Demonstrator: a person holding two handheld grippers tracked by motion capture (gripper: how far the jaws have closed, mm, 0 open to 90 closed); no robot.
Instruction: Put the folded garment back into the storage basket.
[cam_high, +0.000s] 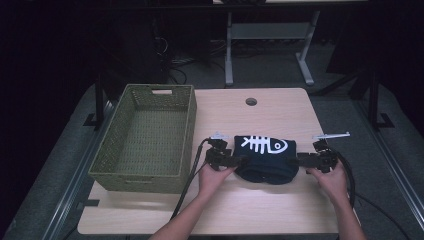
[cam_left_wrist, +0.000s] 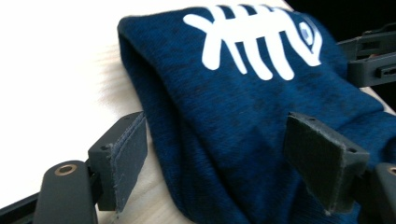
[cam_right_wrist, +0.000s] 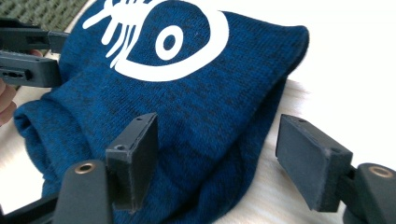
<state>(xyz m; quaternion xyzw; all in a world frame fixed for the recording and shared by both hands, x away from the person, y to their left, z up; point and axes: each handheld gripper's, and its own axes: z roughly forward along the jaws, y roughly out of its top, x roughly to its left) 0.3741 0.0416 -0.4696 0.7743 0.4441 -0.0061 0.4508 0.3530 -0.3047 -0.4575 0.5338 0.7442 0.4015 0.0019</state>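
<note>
A folded dark blue garment (cam_high: 266, 159) with a white fish-skeleton print lies on the light wood table (cam_high: 260, 210), right of a green woven basket (cam_high: 148, 137). My left gripper (cam_high: 239, 161) is at the garment's left edge, jaws open, with the blue cloth (cam_left_wrist: 243, 126) bulging between its pads (cam_left_wrist: 128, 154). My right gripper (cam_high: 301, 159) is at the garment's right edge, also open; the cloth's folded edge (cam_right_wrist: 205, 107) sits between its pads (cam_right_wrist: 137, 154). Neither pair of pads presses the cloth.
The basket holds nothing and stands at the table's left side. A round cable hole (cam_high: 251, 101) sits near the table's far edge. Black cables (cam_high: 192, 172) trail from both grippers toward the front. Desk legs (cam_high: 229, 50) and dark floor lie beyond.
</note>
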